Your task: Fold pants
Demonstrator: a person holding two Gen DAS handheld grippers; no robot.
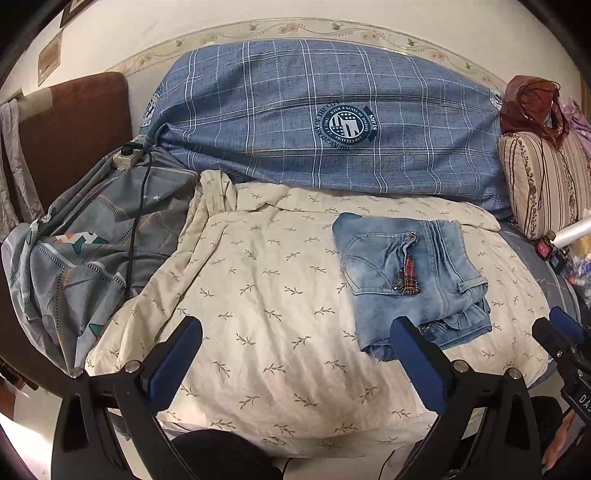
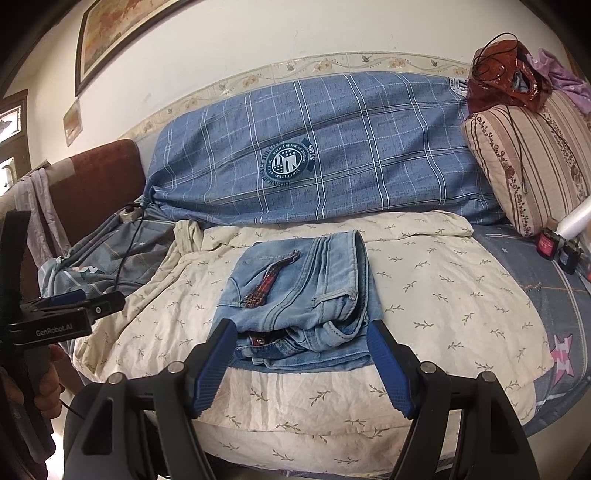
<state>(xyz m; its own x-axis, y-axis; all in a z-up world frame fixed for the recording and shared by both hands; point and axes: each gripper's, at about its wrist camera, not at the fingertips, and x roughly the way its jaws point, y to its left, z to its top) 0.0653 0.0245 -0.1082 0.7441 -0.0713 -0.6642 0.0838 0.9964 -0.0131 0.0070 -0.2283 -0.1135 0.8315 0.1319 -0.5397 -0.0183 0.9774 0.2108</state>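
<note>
bed (image 2: 517, 288), cream quilt (image 2: 424, 295), folded jeans (image 2: 295, 291)

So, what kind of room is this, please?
Most likely a bedroom in a home. The folded jeans lie on a cream leaf-print quilt on a bed, a blue plaid pillow rests against the wall, and a framed picture hangs above.

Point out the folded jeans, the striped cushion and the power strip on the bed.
folded jeans (image 2: 295, 295): right wrist view, on the top denim layer.
striped cushion (image 2: 524, 166): right wrist view, on its front face.
power strip (image 1: 127, 155): left wrist view, on its white casing.
</note>
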